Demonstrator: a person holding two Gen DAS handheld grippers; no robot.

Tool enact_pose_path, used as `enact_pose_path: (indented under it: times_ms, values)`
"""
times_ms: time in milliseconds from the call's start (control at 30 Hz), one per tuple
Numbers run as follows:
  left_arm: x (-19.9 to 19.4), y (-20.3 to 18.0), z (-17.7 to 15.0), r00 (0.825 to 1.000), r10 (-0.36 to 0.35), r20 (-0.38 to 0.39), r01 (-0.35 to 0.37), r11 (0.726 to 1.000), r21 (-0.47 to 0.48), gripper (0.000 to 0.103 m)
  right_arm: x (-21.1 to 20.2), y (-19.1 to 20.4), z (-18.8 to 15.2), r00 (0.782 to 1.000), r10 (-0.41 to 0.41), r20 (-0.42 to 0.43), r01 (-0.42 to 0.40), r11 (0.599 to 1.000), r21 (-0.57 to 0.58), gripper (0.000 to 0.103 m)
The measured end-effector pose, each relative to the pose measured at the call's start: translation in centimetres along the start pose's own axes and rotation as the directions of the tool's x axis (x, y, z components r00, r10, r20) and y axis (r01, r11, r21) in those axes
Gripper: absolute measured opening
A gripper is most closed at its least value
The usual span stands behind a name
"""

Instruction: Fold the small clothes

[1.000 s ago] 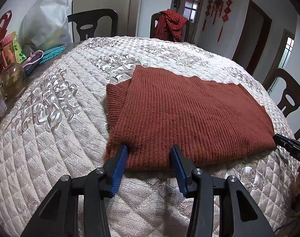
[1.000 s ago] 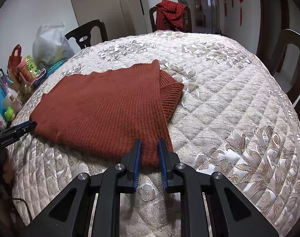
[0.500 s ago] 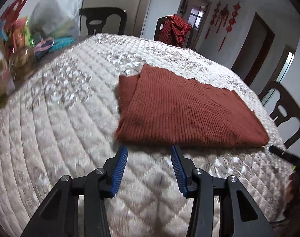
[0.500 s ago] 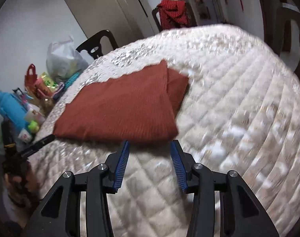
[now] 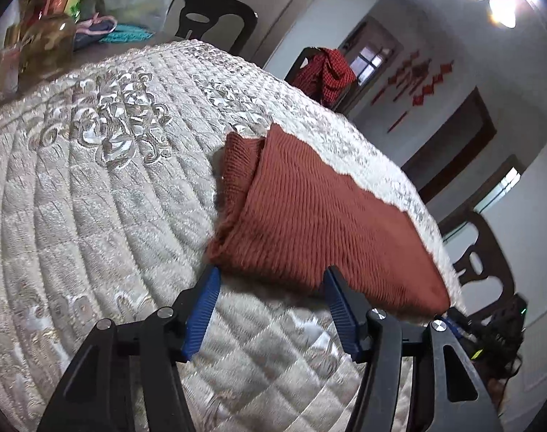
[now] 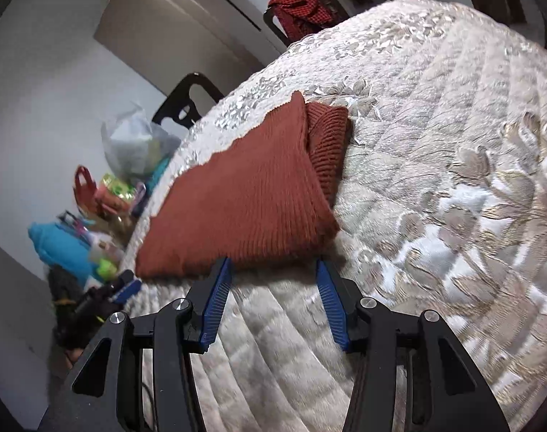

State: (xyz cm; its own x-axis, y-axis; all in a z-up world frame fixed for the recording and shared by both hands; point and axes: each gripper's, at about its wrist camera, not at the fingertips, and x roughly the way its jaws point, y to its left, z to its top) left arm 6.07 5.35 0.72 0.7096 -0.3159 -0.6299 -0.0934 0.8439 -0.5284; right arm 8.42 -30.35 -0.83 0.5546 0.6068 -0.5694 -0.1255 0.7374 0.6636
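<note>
A rust-red ribbed knit garment (image 5: 309, 212) lies folded flat on the quilted cream table cover (image 5: 104, 194), a sleeve or cuff sticking out at one end. It also shows in the right wrist view (image 6: 251, 194). My left gripper (image 5: 271, 277) is open and empty, its tips just short of the garment's near edge. My right gripper (image 6: 273, 268) is open and empty at the near edge of the other end. The left gripper also shows at the left in the right wrist view (image 6: 125, 288).
Dark chairs (image 5: 208, 18) stand around the table, one draped with a red checked cloth (image 5: 327, 75). Bags, jars and packets (image 6: 125, 165) crowd the far left of the table. Another chair (image 5: 485, 262) stands at the right.
The right gripper has opened and let go of the garment's edge. Both grippers have drawn back from the garment and tilted. The garment lies where it was put down.
</note>
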Motion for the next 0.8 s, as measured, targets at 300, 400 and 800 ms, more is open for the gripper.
enact_pose_path:
  times_ms: [300,400,800]
  values:
    - [0.8,0.7,0.8,0.999,-0.031,0.039,0.034,0.996,-0.079,0.060,0.4,-0.4,1.0,0.998,0.040,0.047,-0.044,0.995,0.087,0.049]
    - [1.2,0.5,1.2,0.999,-0.011,0.043,0.014,0.997,-0.080,0.058,0.5,-0.6,1.4,0.998,0.038,0.057,-0.043,0.994,0.101,0.049]
    - [1.0,-0.5,1.9,1.000,0.002,0.028,-0.002,1.000,-0.026,0.011,0.6,0.1,2.4,0.998,-0.010,0.057,0.007,0.998,0.055,0.016]
